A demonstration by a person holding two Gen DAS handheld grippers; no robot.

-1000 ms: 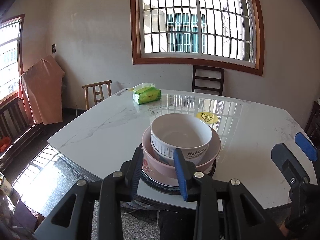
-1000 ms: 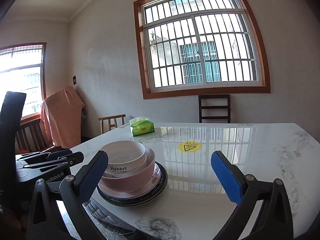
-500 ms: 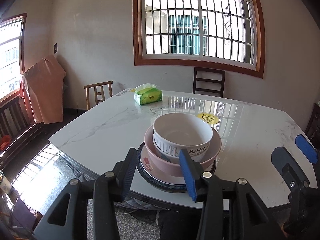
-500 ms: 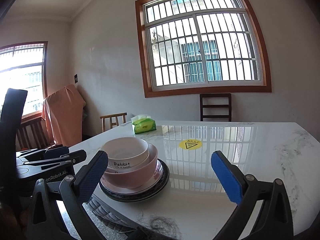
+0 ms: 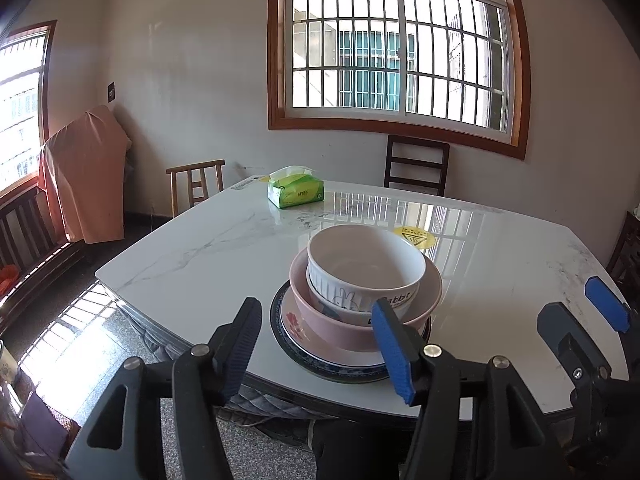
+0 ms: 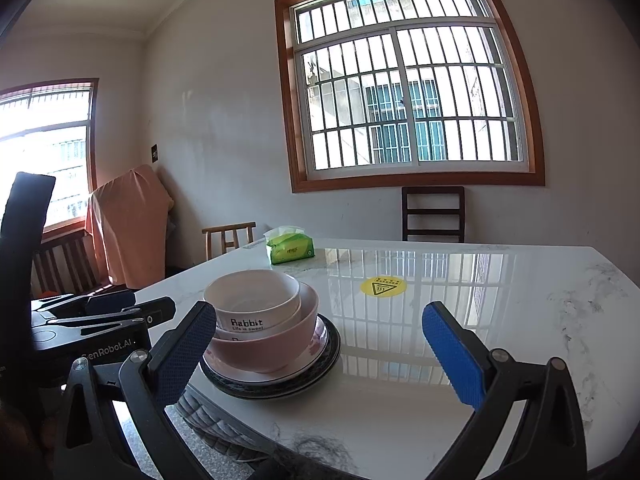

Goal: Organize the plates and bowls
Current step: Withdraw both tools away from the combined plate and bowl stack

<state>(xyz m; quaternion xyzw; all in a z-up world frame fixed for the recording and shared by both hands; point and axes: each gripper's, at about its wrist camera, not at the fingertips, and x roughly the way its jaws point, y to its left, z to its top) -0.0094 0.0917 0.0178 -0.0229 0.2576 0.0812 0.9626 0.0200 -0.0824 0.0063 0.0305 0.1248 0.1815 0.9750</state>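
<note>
A stack stands near the front edge of the white marble table (image 5: 200, 264): a white "Rabbit" bowl (image 5: 366, 268) (image 6: 252, 304) inside a pink bowl (image 5: 320, 316) (image 6: 280, 344), on a floral plate (image 5: 292, 326) over a dark-rimmed plate (image 5: 280, 344) (image 6: 280, 390). My left gripper (image 5: 320, 344) is open and empty, just short of the stack's near side, touching nothing. My right gripper (image 6: 320, 348) is open and empty, wide apart, to the right of the stack; it also shows in the left wrist view (image 5: 576, 320).
A green tissue pack (image 5: 296, 192) (image 6: 290, 246) lies at the table's far side. A yellow sticker (image 5: 414, 237) (image 6: 383, 287) sits behind the stack. Wooden chairs (image 5: 416, 170) (image 5: 196, 184) stand round the table; a cloth-covered object (image 5: 82, 176) is at left.
My left gripper has drawn back from the stack and its jaws have opened wider. The right gripper has hardly moved. The stack stays put.
</note>
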